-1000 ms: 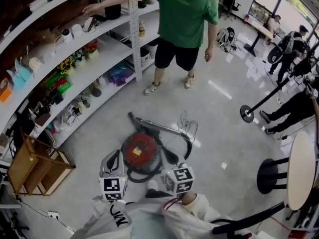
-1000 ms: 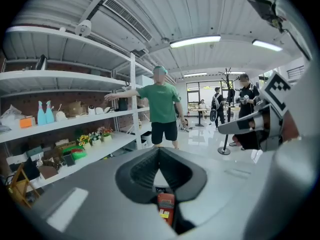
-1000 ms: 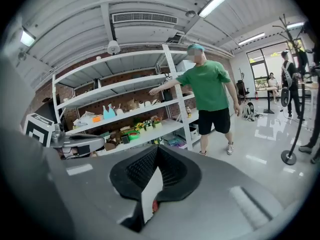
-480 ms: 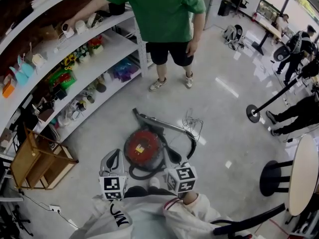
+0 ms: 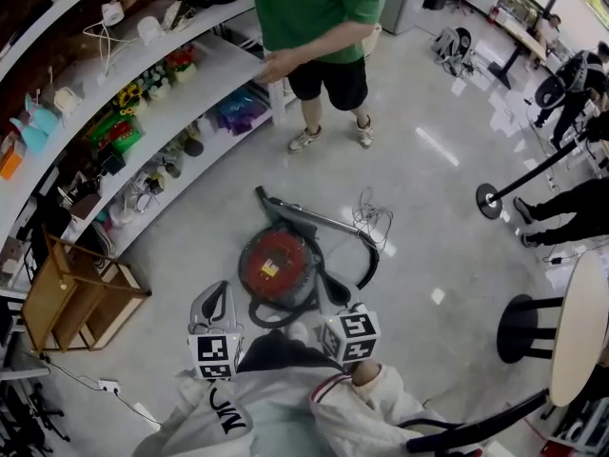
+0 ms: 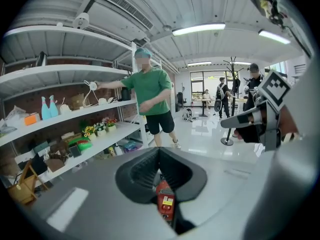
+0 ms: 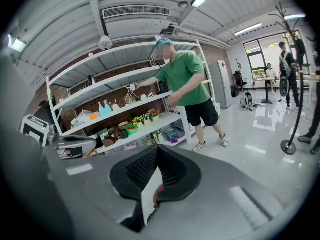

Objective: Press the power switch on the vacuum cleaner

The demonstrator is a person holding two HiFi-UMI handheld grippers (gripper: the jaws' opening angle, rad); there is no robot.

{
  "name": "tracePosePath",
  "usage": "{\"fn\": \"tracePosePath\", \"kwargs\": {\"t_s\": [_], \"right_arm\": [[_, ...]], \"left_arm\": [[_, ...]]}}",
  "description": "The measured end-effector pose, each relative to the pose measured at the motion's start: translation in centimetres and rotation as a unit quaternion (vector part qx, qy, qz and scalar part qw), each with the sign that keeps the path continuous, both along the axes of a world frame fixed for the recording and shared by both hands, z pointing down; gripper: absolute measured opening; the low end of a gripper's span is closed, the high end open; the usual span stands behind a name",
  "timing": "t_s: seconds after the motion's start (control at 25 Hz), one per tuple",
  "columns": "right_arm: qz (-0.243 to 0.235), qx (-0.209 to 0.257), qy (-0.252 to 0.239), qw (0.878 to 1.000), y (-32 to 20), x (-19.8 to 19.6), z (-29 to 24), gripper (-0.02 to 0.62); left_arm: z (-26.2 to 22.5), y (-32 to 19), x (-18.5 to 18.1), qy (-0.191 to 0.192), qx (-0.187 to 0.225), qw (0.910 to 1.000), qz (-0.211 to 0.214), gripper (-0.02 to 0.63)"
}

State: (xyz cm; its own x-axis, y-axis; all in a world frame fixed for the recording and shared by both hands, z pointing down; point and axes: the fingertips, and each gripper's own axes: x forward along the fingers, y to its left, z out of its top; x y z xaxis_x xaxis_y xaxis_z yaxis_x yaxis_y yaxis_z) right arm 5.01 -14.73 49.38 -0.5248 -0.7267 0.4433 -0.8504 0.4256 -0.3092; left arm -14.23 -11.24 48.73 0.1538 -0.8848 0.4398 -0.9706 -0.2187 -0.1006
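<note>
A round red vacuum cleaner [image 5: 276, 267] lies on the pale floor with its black hose [image 5: 366, 269] and grey wand [image 5: 319, 219] trailing to the right. My left gripper [image 5: 211, 310] hovers just left of it and nearer to me, jaws shut. Right of the vacuum's near side, my right gripper [image 5: 333, 314] is also shut, holding nothing. In the left gripper view the left gripper [image 6: 160, 156] shows the red vacuum cleaner [image 6: 165, 201] through the slit below its closed pads. The right gripper [image 7: 157, 156] shows only a red sliver of the vacuum cleaner [image 7: 157, 194]. I cannot make out the power switch.
A person in a green shirt [image 5: 319, 8] stands beyond the vacuum, reaching to long white shelves [image 5: 190, 84] full of small items along the left. A wooden crate [image 5: 71, 298] sits lower left. A round table [image 5: 576, 327], black stool [image 5: 519, 327] and stand base [image 5: 490, 200] are on the right.
The person in green has stepped closer to the shelves and drawn one hand in front of the body. Both grippers hold about the same places beside the vacuum.
</note>
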Motion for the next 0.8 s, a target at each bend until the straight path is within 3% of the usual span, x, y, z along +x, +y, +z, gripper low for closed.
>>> {"fn": "tracePosePath", "kwargs": {"t_s": [0.8], "right_arm": [[0.039,-0.038,0.025,0.998,-0.1,0.4,2.7,0.000]], "left_arm": [[6.3,-2.2,0.4,0.018,-0.057,0.9973,0.044,0.000]]}}
